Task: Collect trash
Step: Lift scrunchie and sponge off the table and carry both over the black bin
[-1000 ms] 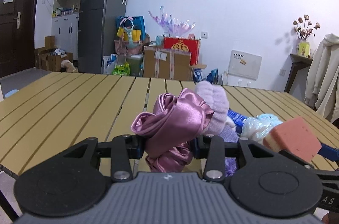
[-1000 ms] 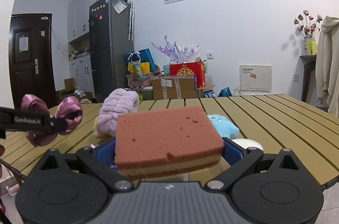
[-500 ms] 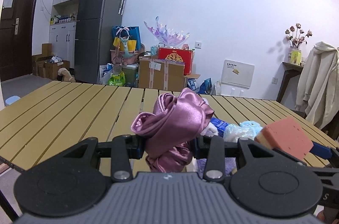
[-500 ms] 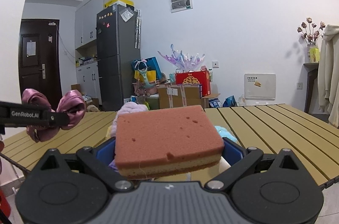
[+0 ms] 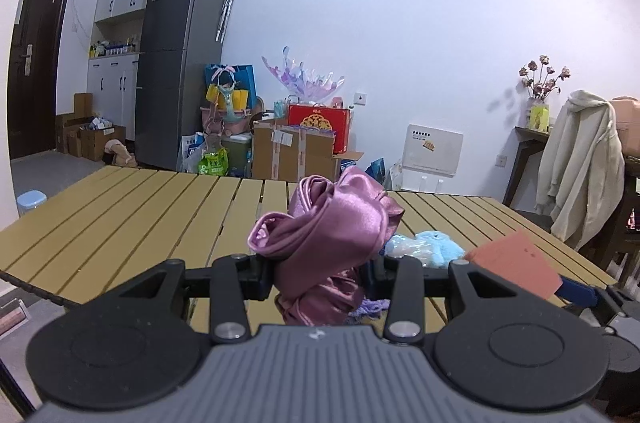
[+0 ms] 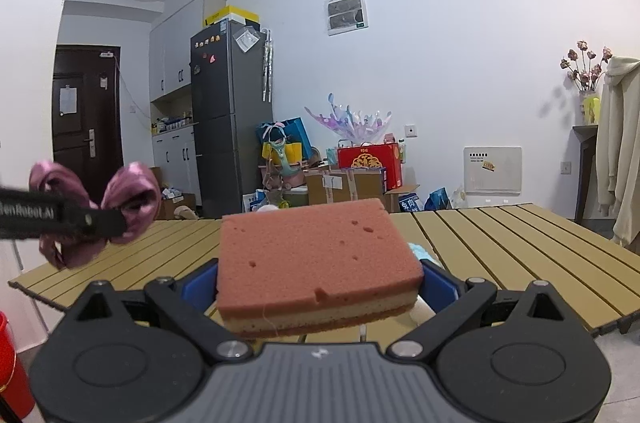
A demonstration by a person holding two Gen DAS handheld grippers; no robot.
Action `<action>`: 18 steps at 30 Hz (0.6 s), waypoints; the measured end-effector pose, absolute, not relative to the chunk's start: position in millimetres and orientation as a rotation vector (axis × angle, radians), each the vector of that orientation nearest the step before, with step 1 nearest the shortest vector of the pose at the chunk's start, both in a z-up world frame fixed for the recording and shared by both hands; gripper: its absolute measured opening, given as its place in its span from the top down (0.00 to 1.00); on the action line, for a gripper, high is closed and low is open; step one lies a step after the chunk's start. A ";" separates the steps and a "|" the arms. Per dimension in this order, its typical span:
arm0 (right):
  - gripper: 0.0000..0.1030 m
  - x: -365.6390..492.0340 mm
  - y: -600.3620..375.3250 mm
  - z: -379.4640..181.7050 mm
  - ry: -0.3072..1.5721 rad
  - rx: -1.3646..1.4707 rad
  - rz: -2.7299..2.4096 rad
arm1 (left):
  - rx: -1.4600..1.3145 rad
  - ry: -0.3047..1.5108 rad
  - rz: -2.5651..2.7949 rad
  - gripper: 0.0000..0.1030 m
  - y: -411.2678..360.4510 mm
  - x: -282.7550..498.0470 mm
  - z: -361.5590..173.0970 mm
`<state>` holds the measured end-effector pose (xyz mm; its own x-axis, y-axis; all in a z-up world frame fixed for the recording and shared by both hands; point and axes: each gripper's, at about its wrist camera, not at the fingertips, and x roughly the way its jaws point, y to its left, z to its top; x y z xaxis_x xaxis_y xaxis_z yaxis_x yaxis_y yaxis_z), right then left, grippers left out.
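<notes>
Your left gripper [image 5: 322, 269] jaws pinch the purple satin scrunchie [image 5: 328, 239] and your right gripper [image 6: 318, 289] jaws clamp the sponge [image 6: 316, 263] crosswise, both lifted above the counter [image 6: 520, 247], with the red bucket [image 6: 12, 375] lower-left of the sponge.

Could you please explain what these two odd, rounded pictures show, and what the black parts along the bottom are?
Each picture comes from a wide-angle camera mounted on a hand-held two-finger gripper; a person carries one in each hand, and the black parts are the gripper's own body and fingers. In the left wrist view, the left gripper is shut on a shiny purple satin scrunchie. In the right wrist view, the right gripper is shut on a pink and yellow rectangular sponge, with the left gripper and scrunchie visible at the far left. Both are held above a yellow slatted table, where a fluffy light blue item lies. Behind is a cluttered room with a grey fridge and cardboard boxes.
</notes>
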<state>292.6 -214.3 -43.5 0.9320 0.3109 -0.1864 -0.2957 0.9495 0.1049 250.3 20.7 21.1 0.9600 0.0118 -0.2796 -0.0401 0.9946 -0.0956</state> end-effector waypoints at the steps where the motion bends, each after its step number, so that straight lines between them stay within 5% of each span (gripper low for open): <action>1: 0.03 285.0 -215.7 -42.8 0.205 0.074 0.312 | -0.097 0.280 0.023 0.61 19.9 242.6 22.1; 18: 0.03 187.4 -211.1 -42.2 0.271 0.006 0.360 | -0.062 0.346 0.045 0.61 29.9 157.3 13.2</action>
<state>187.4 -211.1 -42.2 0.9001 0.3487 -0.2614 -0.3472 0.9363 0.0534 157.3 29.9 13.2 0.9397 0.0338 -0.3404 -0.0551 0.9971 -0.0531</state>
